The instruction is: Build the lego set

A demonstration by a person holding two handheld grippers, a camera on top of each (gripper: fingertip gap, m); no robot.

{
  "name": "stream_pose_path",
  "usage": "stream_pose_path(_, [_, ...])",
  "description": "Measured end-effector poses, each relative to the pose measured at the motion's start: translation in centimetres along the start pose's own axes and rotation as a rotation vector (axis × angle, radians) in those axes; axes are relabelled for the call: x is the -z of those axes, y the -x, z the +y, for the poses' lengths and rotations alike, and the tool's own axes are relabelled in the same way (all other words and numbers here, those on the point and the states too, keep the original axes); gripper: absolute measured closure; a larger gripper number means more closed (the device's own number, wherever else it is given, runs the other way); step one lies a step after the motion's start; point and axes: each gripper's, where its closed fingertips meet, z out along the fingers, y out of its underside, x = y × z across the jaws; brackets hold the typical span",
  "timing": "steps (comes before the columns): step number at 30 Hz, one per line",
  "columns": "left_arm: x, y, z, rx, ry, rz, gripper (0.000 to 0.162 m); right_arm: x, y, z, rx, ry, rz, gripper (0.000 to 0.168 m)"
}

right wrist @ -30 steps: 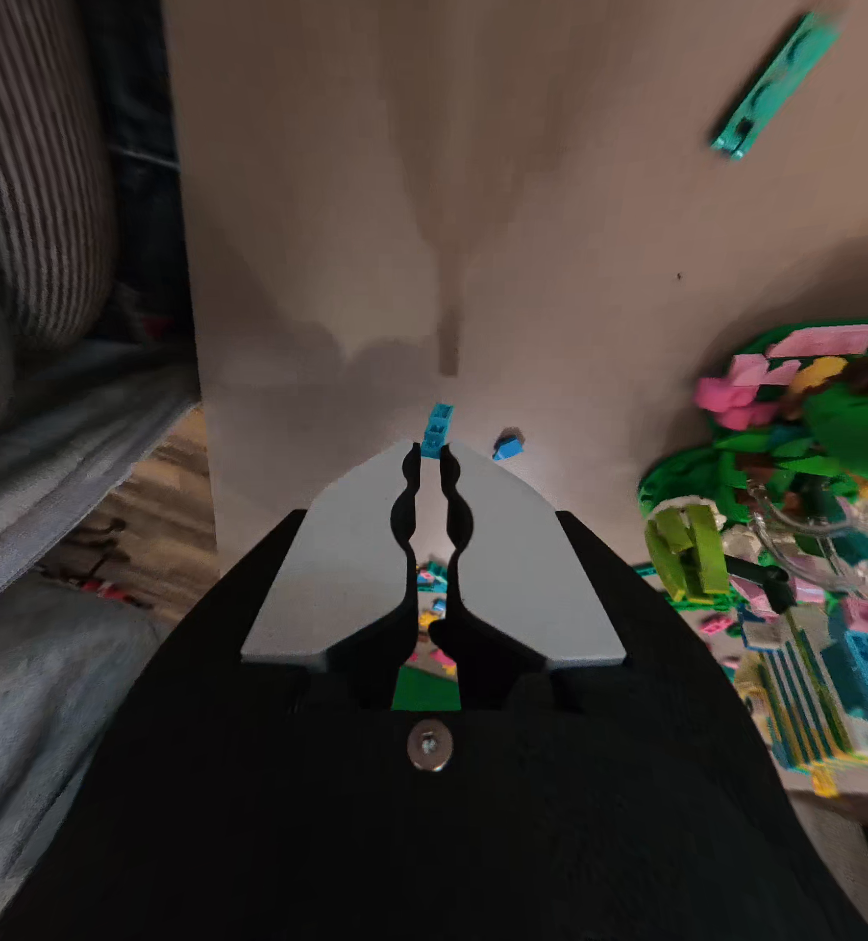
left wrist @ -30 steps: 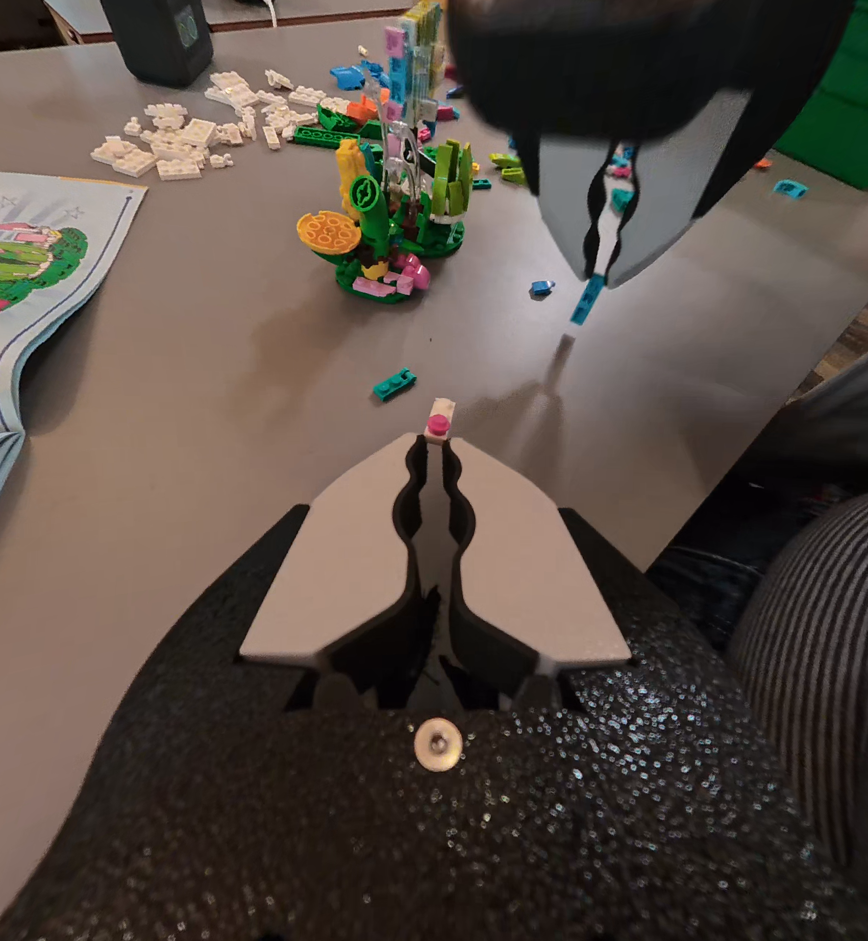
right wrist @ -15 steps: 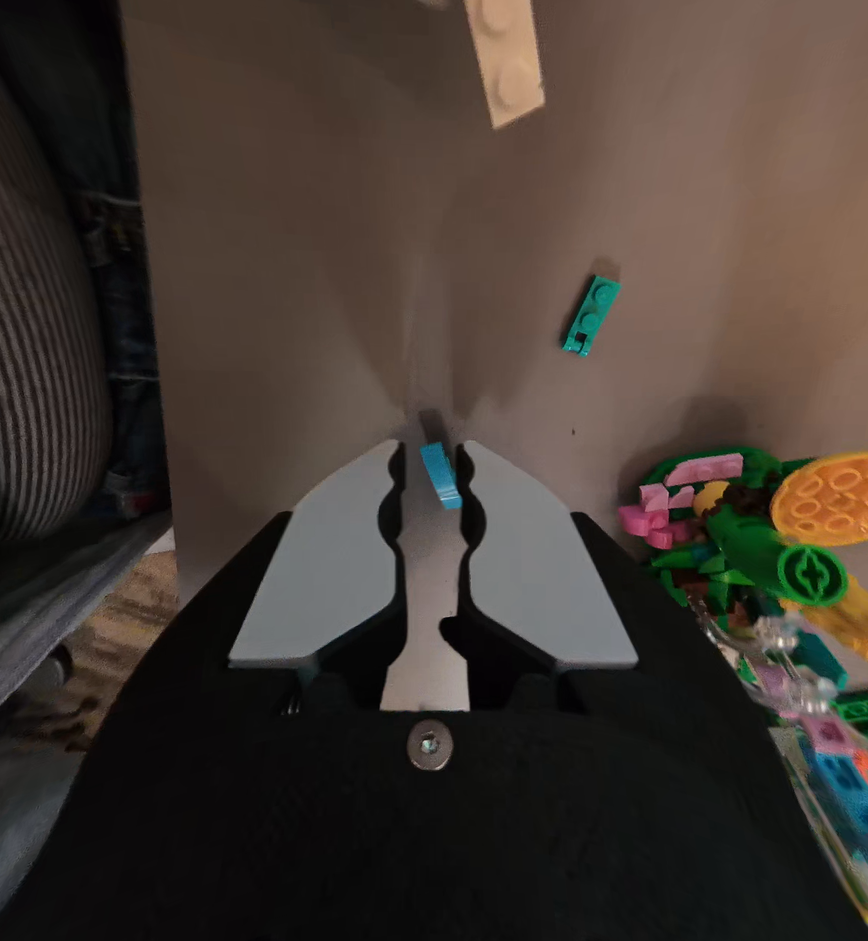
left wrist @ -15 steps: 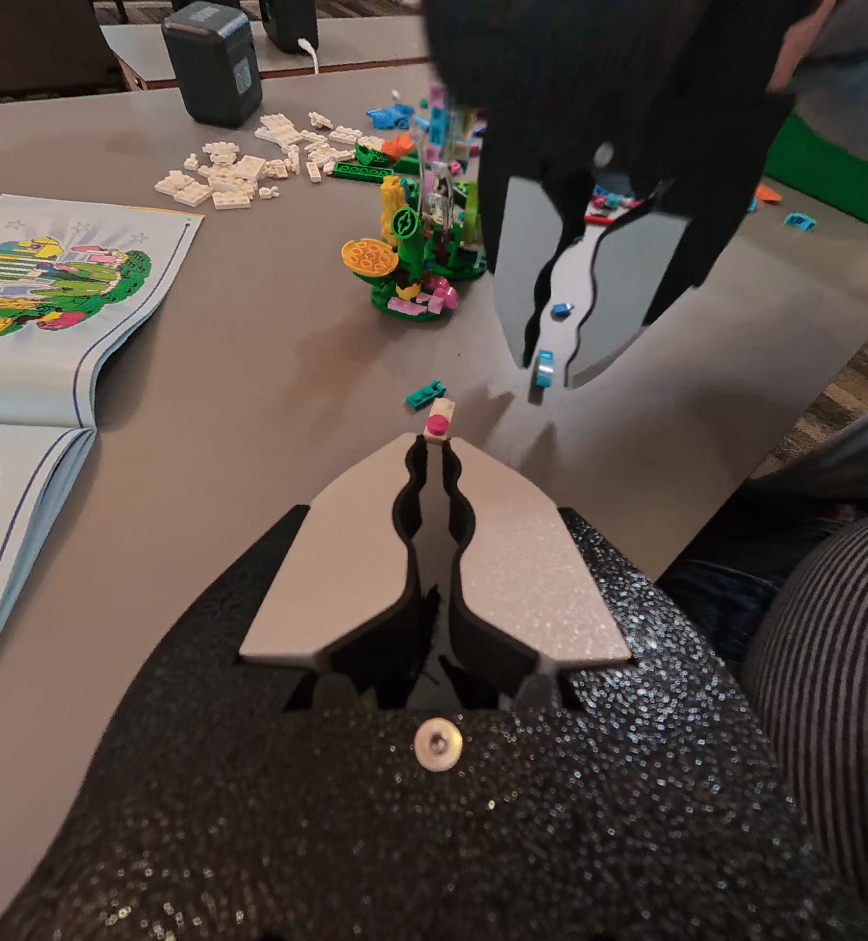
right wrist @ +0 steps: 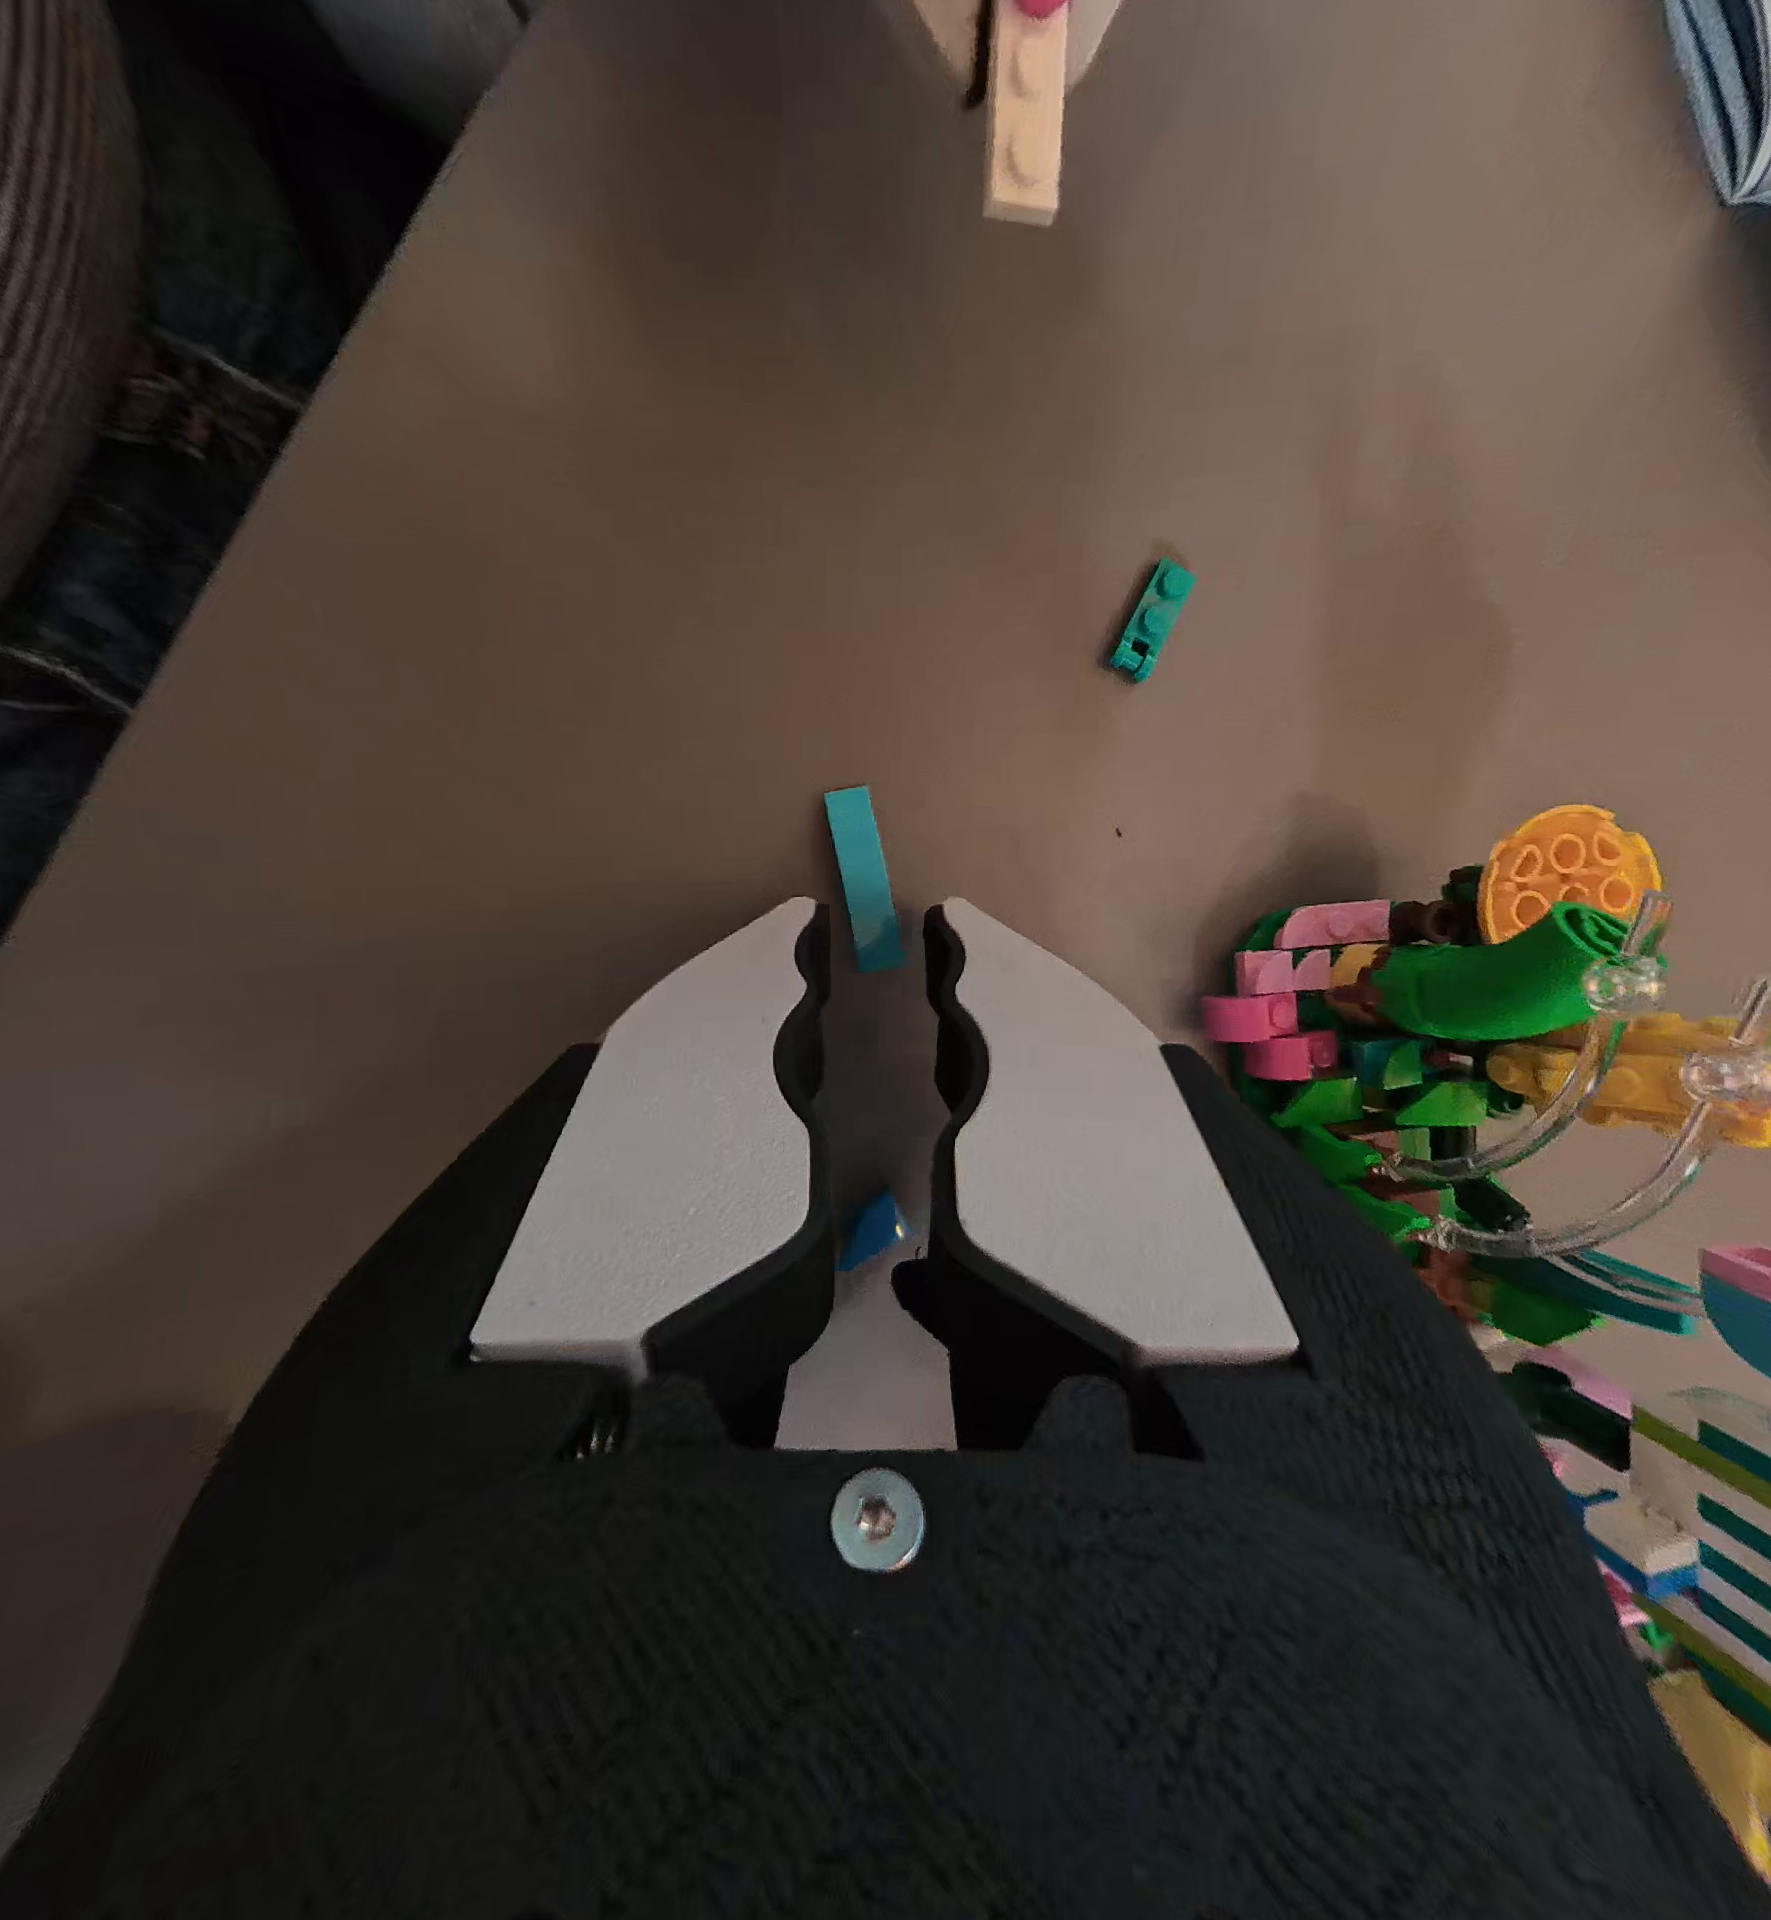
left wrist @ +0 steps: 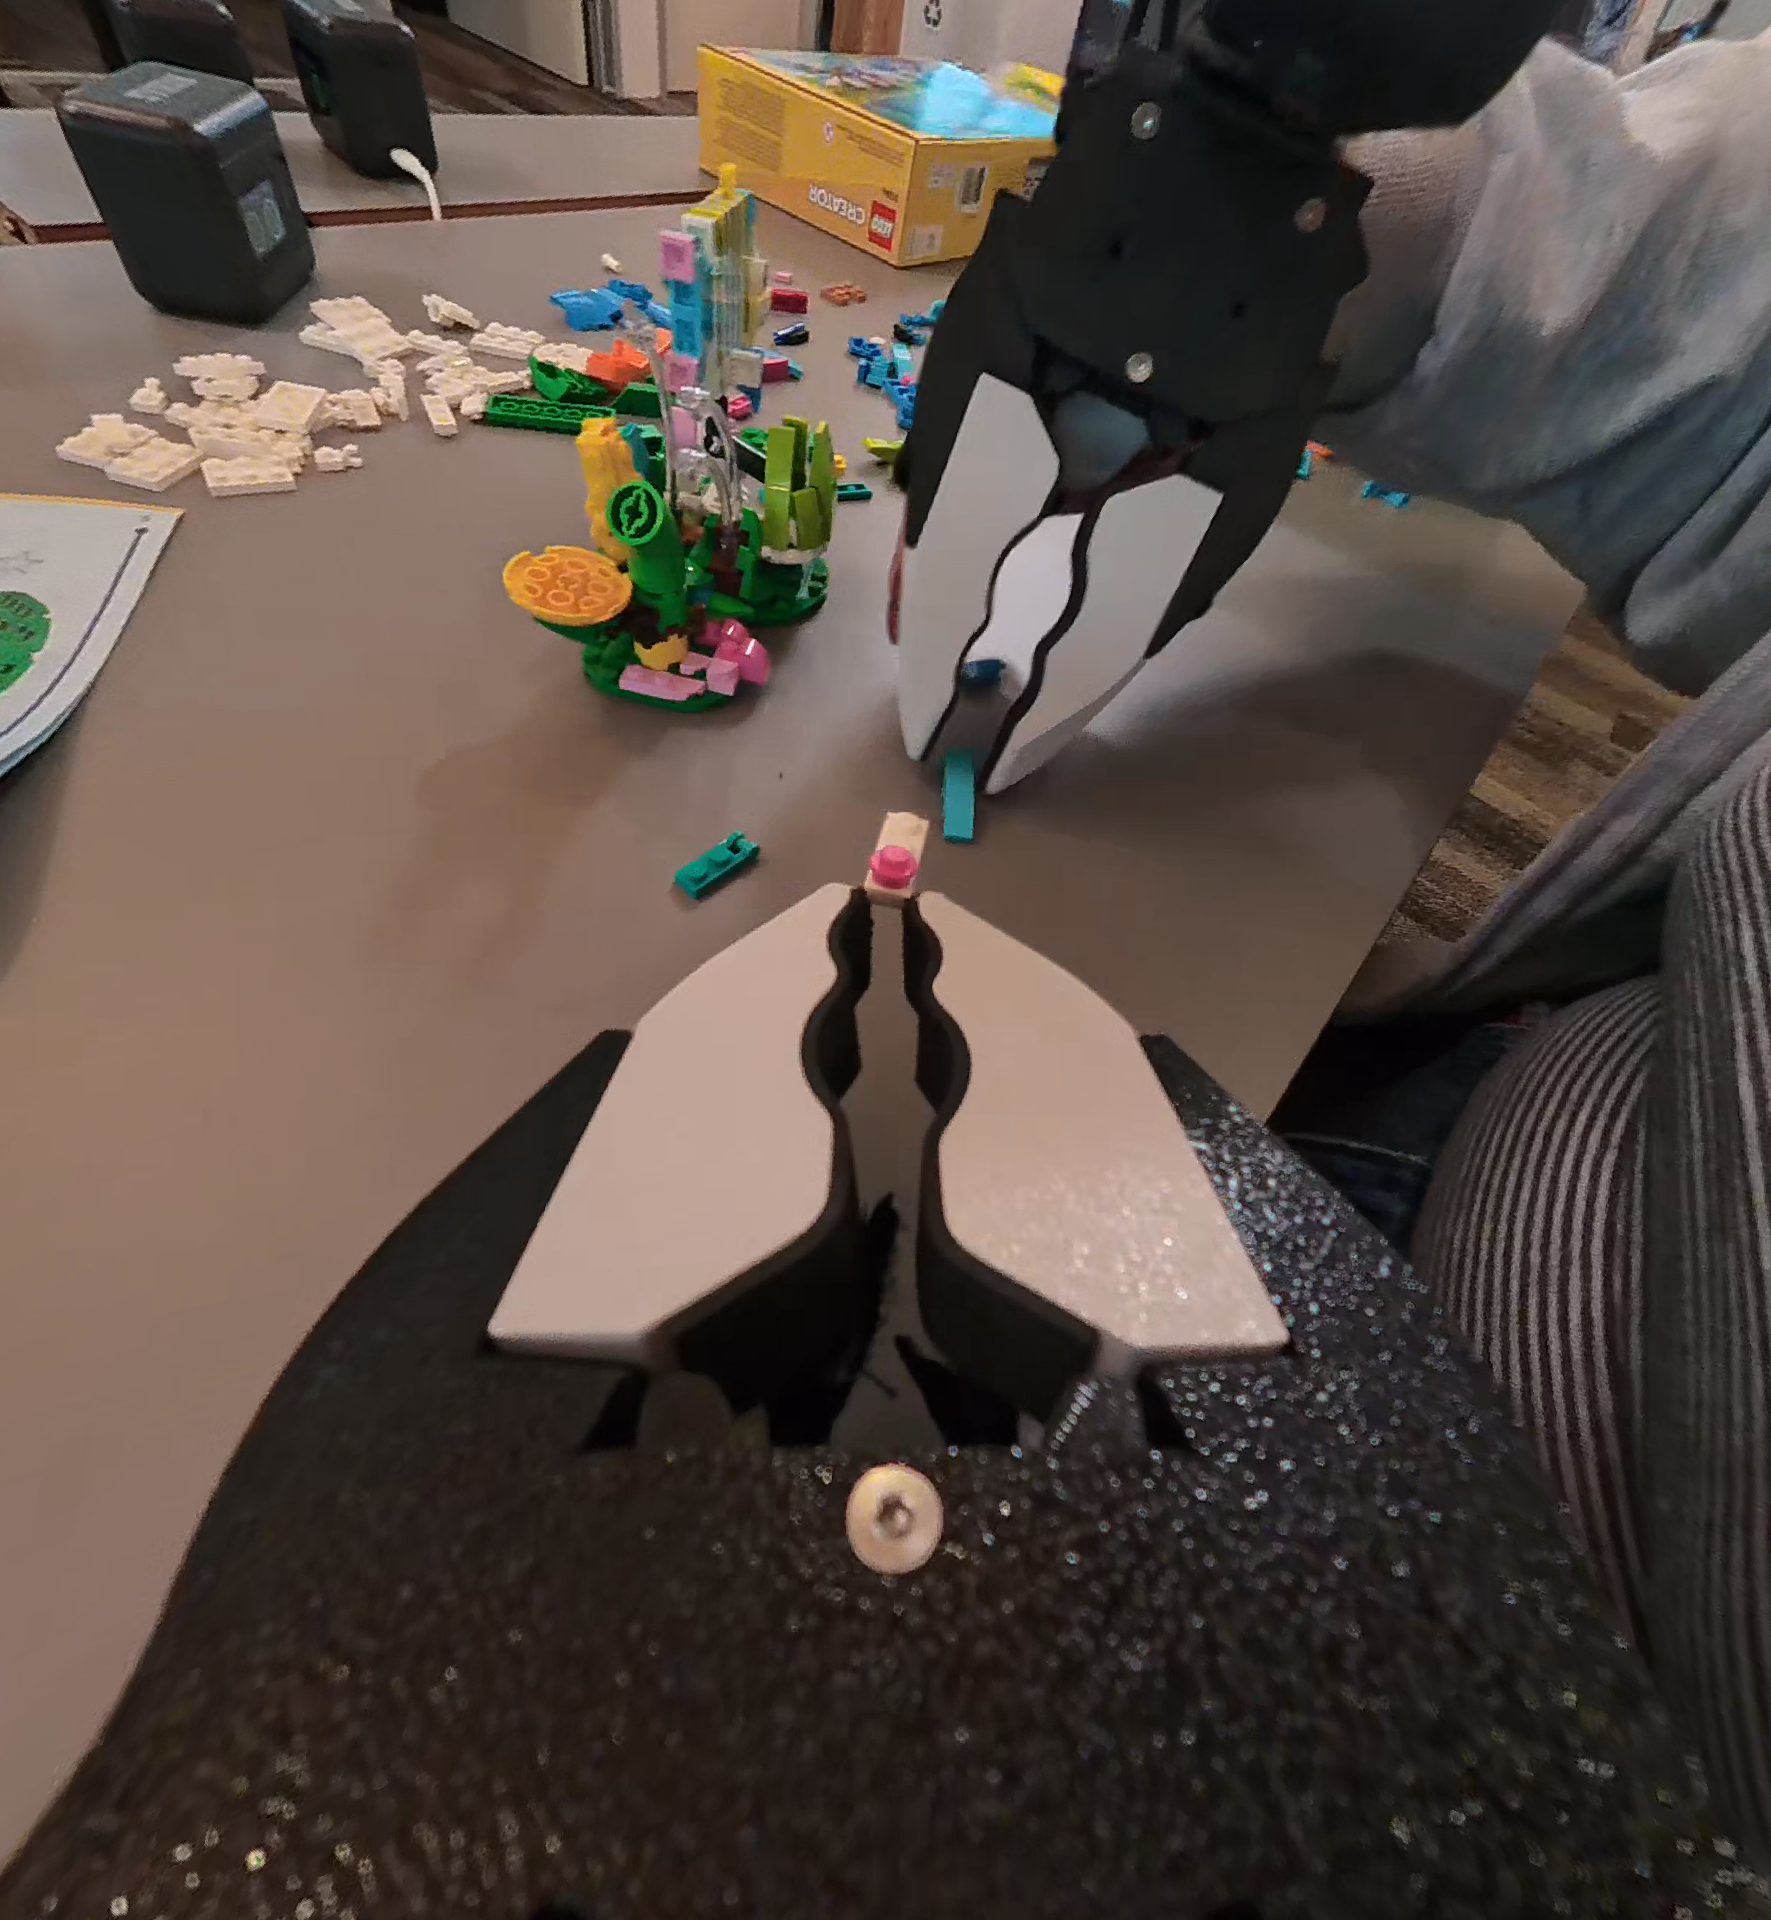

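Note:
My left gripper (left wrist: 889,902) is shut on a tan plate (left wrist: 902,836) that carries a magenta round stud, and holds it above the table. The plate also shows at the top of the right wrist view (right wrist: 1024,125). My right gripper (right wrist: 870,914) is open, tips down near the table. A teal curved piece (right wrist: 862,878) lies loose between and just past its fingertips, touched by neither finger. In the left wrist view the right gripper (left wrist: 964,753) stands just beyond the tan plate, with the teal piece (left wrist: 959,795) under it.
A small teal plate (left wrist: 717,862) lies left of the tan plate. The green plant build (left wrist: 683,561) stands mid-table, a striped build (right wrist: 1743,1507) near it. White pieces (left wrist: 237,416), a booklet (left wrist: 8,623), a yellow box (left wrist: 860,156) and loose bricks sit farther off. The table edge (left wrist: 1380,935) is to the right. Tip to tip, the grippers are about 11 centimeters apart.
My right gripper came down toward the table near the tan plate, opened and let go of the teal piece, which now lies on the table. My left gripper stayed shut on the tan plate.

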Motion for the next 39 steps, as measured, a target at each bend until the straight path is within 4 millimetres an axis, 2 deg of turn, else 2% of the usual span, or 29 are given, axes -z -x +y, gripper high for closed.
stream_pose_path(4, [-0.1,-0.2,-0.1,0.005,-0.015,0.012,0.156,0.1,-1.4,-0.8,-0.053,-0.049,0.059,0.161])
stream_pose_path(7, [-0.2,-0.1,-0.3,0.030,-0.035,0.007,0.156,1.5,-2.6,-4.5,-0.213,-0.256,0.067,0.162])
stream_pose_path(9, [-0.2,-0.1,-0.4,0.040,-0.042,0.012,0.156,2.7,-2.8,-7.2,-0.260,-0.382,0.051,0.162])
stream_pose_path(11, [-0.3,-0.2,-0.4,0.034,-0.044,0.015,0.156,3.0,-2.8,-8.7,-0.241,-0.400,0.053,0.162])
stream_pose_path(14, [-0.4,-0.4,-0.5,0.019,-0.047,0.011,0.157,2.6,-2.4,-9.9,-0.174,-0.355,0.054,0.162])
stream_pose_path(20, [-0.2,-0.4,-0.6,0.023,-0.065,0.019,0.157,1.7,-1.9,-10.0,-0.109,-0.278,0.020,0.162])
stream_pose_path(39, [-0.2,-0.2,-0.6,0.036,-0.072,0.011,0.157,1.7,-1.7,-10.0,-0.104,-0.225,0.001,0.162])
